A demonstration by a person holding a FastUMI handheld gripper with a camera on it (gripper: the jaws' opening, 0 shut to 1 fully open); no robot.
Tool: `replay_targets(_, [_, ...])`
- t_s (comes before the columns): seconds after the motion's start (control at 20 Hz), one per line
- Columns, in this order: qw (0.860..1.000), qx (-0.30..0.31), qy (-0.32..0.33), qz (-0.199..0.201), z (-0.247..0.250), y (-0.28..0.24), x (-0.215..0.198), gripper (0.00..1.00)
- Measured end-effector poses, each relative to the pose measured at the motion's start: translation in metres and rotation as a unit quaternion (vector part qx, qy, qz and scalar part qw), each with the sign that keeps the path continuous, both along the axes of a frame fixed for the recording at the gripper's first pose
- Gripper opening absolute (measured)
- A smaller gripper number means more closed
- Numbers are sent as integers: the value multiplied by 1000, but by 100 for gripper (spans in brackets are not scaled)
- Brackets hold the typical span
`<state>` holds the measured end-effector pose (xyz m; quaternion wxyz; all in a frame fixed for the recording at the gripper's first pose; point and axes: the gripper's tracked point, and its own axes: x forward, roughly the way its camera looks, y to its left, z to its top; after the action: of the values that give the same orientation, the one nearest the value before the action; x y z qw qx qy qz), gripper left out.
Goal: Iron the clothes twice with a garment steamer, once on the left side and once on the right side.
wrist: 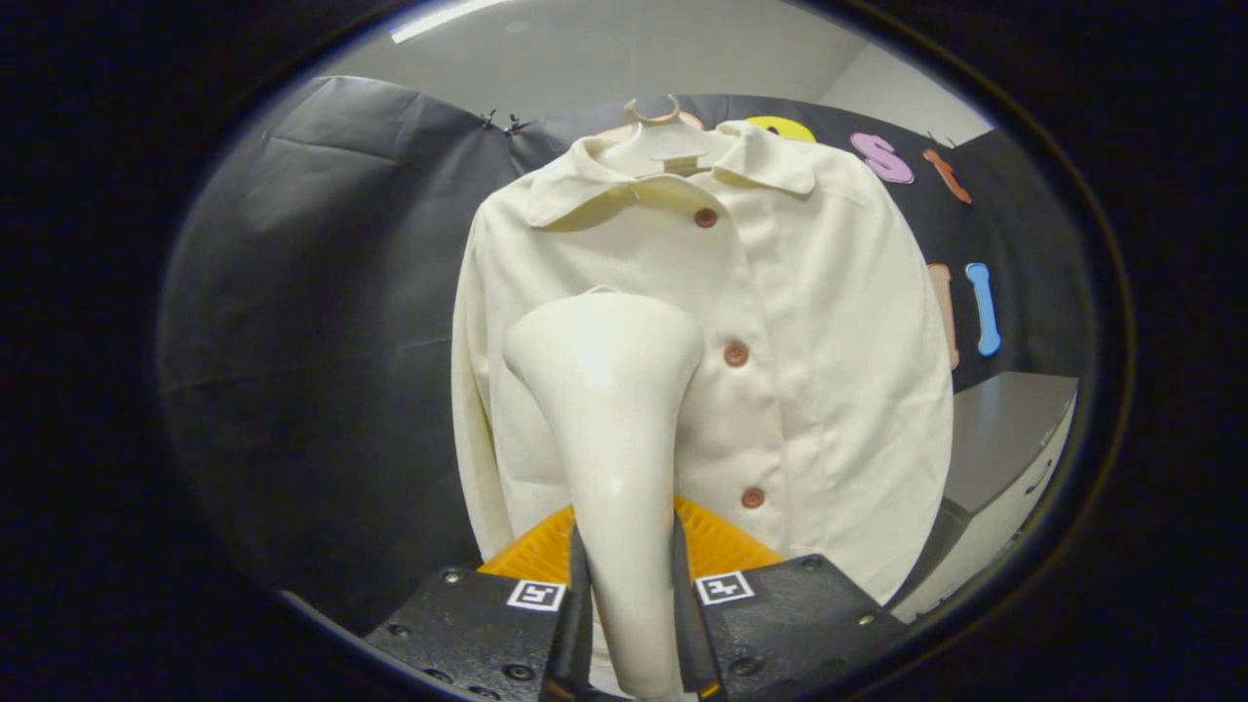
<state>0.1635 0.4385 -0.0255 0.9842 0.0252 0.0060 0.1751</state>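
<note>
My tool [629, 624] is clamped on the garment steamer [612, 429], both fingers pressing the narrow neck of its handle from either side; the flared steam head rises just ahead of the fingers, its face turned toward the shirt. The cream button-front shirt [809, 370] hangs on a hanger [655, 122] against the booth's black cloth wall, directly beyond the steamer, with the head over the panel to the left of the button row; I cannot tell whether head and cloth touch. A grey cabinet [1004, 439] stands off to one side, behind the shirt's hem. Handling notes: the steamer shell looks like glossy hard plastic, rigid but probably slippery, so I judge the neck the right place to hold, where the taper keeps it from sliding through. It seems top-heavy at the head. The shirt is light, soft and free-hanging; I expect it to swing away under pressure, so strokes should be gentle.
</note>
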Motion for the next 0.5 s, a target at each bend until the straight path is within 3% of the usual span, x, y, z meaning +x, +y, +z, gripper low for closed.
replay_targets(0.5, [995, -41, 87, -35, -101, -1, 10, 36])
